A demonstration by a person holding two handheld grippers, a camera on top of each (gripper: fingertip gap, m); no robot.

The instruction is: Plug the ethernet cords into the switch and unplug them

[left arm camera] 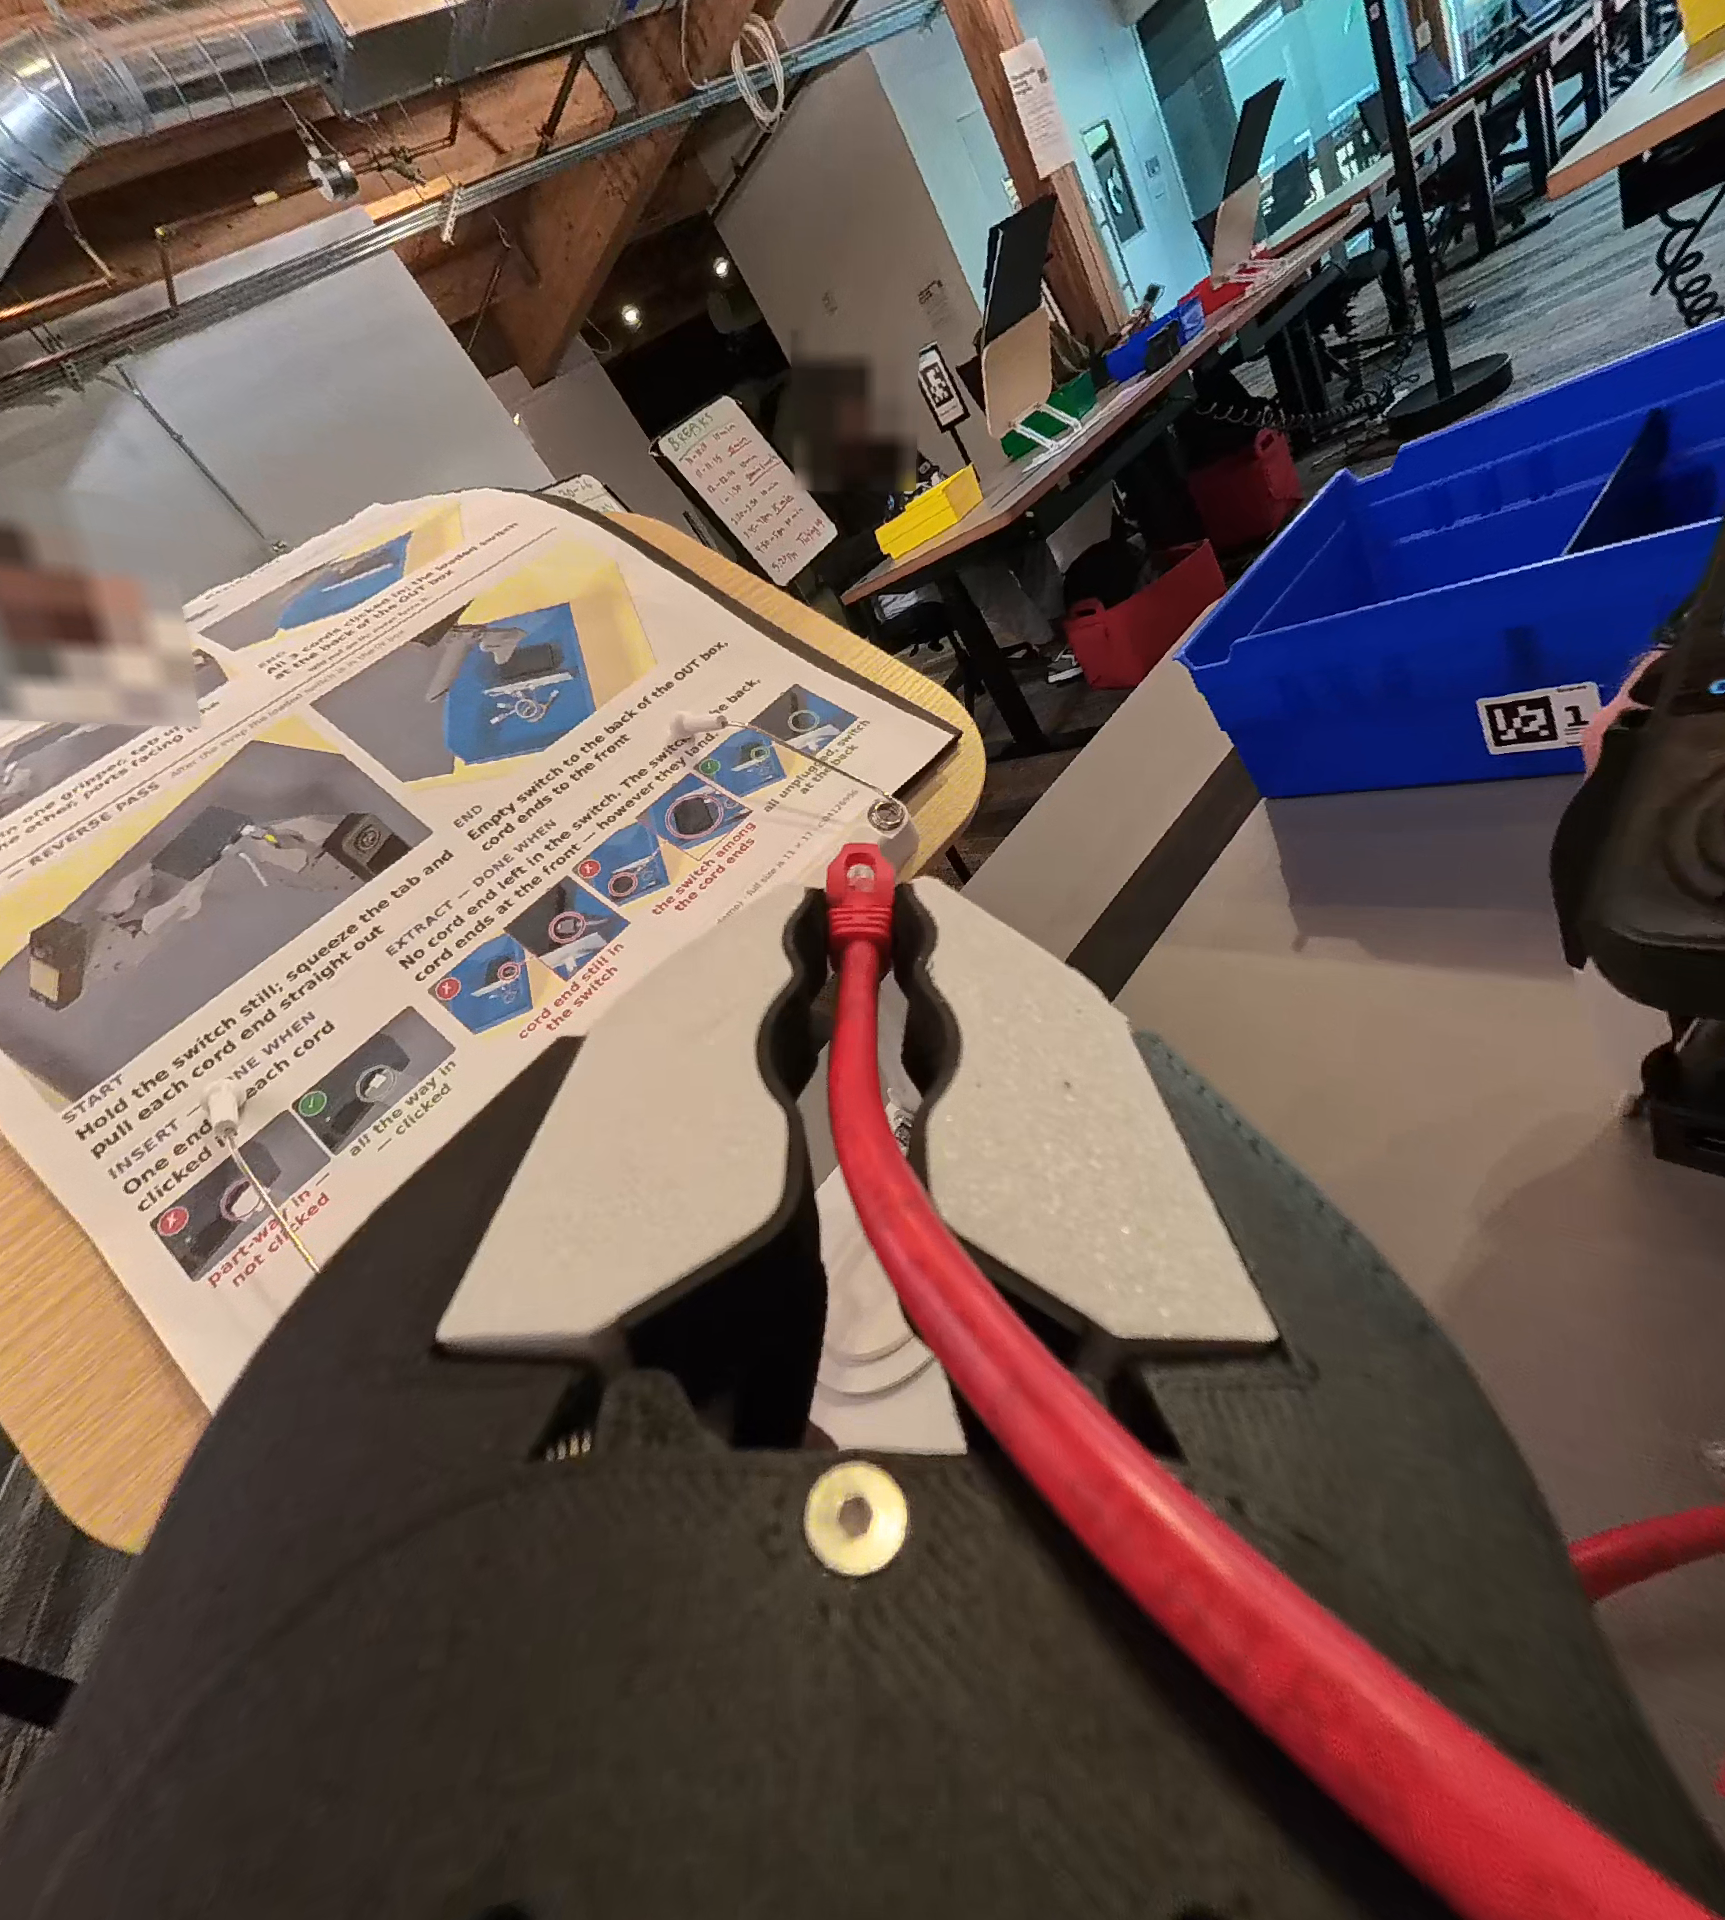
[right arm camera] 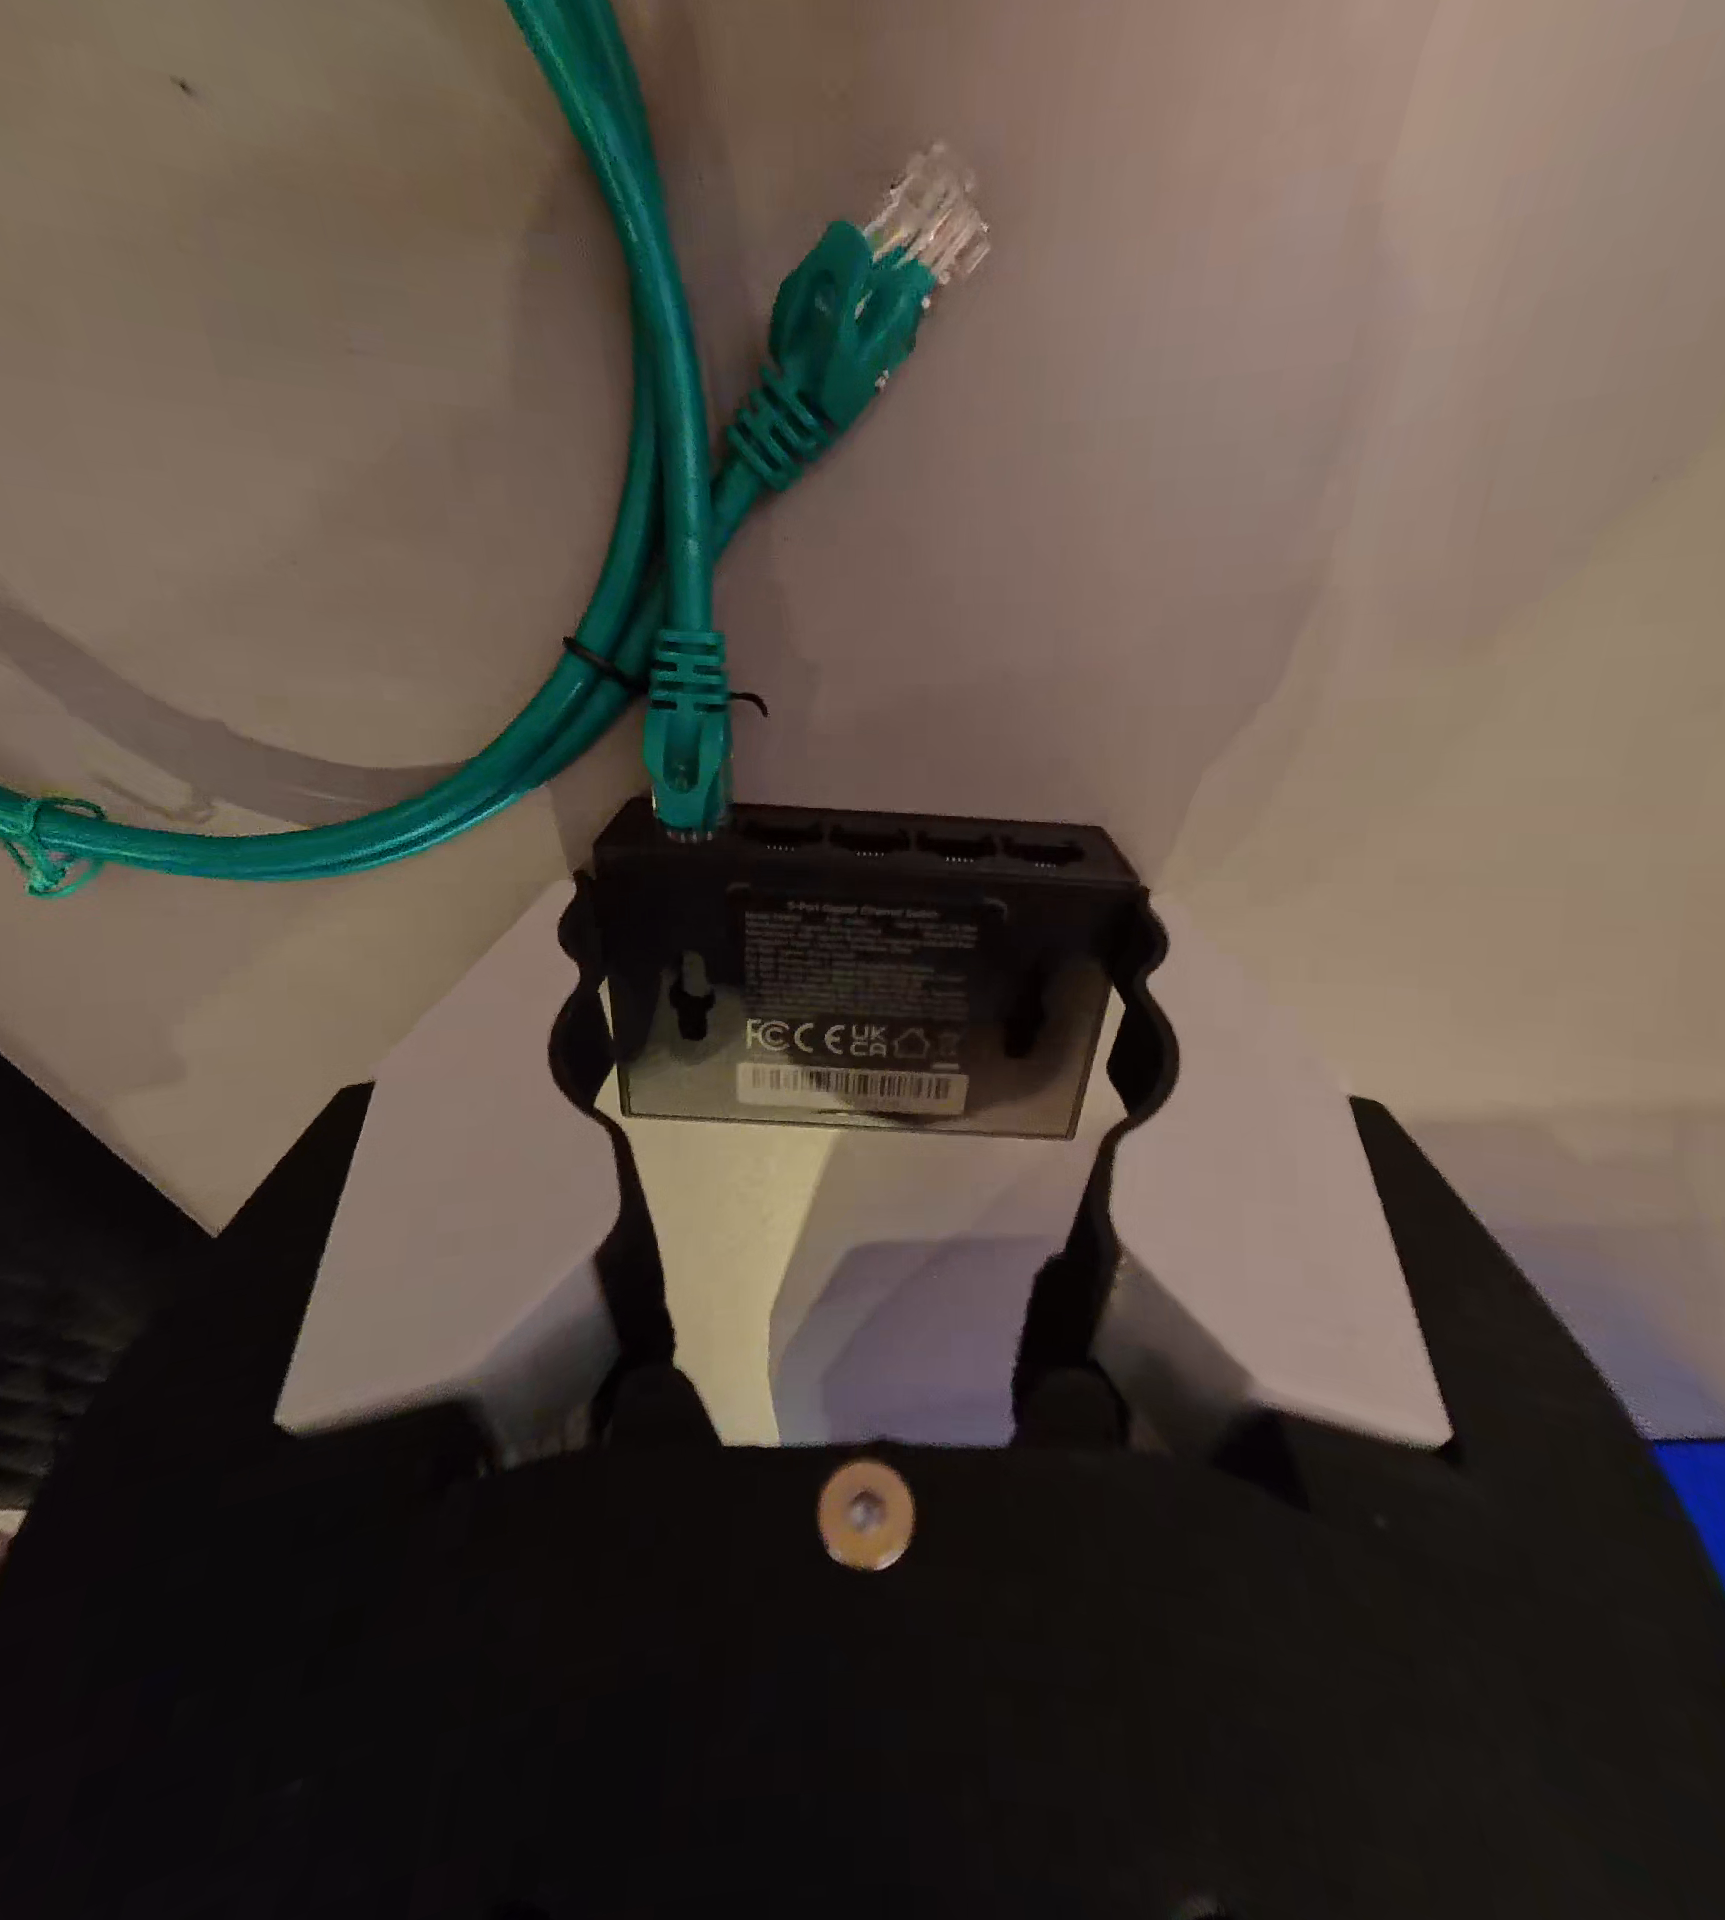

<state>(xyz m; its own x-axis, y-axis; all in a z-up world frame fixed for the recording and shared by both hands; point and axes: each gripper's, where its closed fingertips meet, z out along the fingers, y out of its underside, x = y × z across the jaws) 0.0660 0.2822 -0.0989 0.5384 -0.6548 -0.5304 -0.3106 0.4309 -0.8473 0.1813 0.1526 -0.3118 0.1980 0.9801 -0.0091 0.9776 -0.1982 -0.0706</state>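
Two hand-held grippers clamped: left [left arm camera: 860,914] on red cord [left arm camera: 951,1288], right [right arm camera: 863,997] on switch [right arm camera: 863,997] w/ green cord [right arm camera: 689,717] plugged.

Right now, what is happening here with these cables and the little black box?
A person works with two handheld tongs. The right tongs are shut on the black switch, whose leftmost port already holds one plug of the green cord; its other plug lies loose on the table. The left tongs are shut on the red cord just behind its plug, not yet at the switch.
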